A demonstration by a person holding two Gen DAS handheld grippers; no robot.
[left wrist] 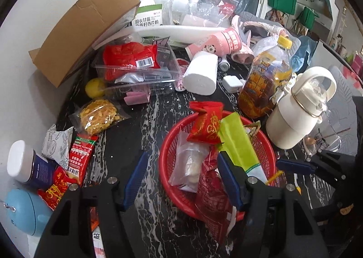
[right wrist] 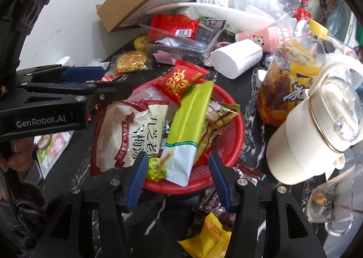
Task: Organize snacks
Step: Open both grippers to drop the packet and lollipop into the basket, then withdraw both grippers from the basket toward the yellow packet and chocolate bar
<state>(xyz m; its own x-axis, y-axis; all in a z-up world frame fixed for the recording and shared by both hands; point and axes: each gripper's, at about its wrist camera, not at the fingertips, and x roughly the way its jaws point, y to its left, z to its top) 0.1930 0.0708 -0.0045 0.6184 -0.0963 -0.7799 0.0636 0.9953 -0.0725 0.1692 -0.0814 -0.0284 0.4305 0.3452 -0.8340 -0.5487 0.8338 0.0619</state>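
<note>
Two tools hang over the near side of the black marbled table (left wrist: 140,122), each with its blue pads spread wide and nothing between them: the left tool (left wrist: 181,181) sits at the left rim of the red basket (left wrist: 165,144), one pad outside it and one over the packets, while the right tool (right wrist: 178,181) hovers at the basket's near rim (right wrist: 236,108). Inside the basket, one long green-and-white packet (right wrist: 188,126) lies on top, one red packet with gold characters (right wrist: 179,81) leans over the far rim, one white-and-maroon bag (right wrist: 127,135) slumps over the left side, one gold-and-green foil wrapper (right wrist: 215,122) lies to the right, and one clear pouch (left wrist: 188,162) lies low on the left. Outside it, one bag of yellow crisps (left wrist: 97,117) and one lemon (left wrist: 94,88) sit far left, with one red sachet (left wrist: 80,156) nearer; one yellow packet (right wrist: 211,237) lies at the near edge. Farther back stands one clear plastic tray (left wrist: 140,74) holding a red bag (left wrist: 129,56), with one cardboard box (left wrist: 84,35) leaning over it. One white paper roll (left wrist: 200,76) lies on its side in the middle, one yellow-capped drink bottle (left wrist: 265,81) stands to the right, and one cream jug with a handle (left wrist: 297,113) stands just right of the basket.
</note>
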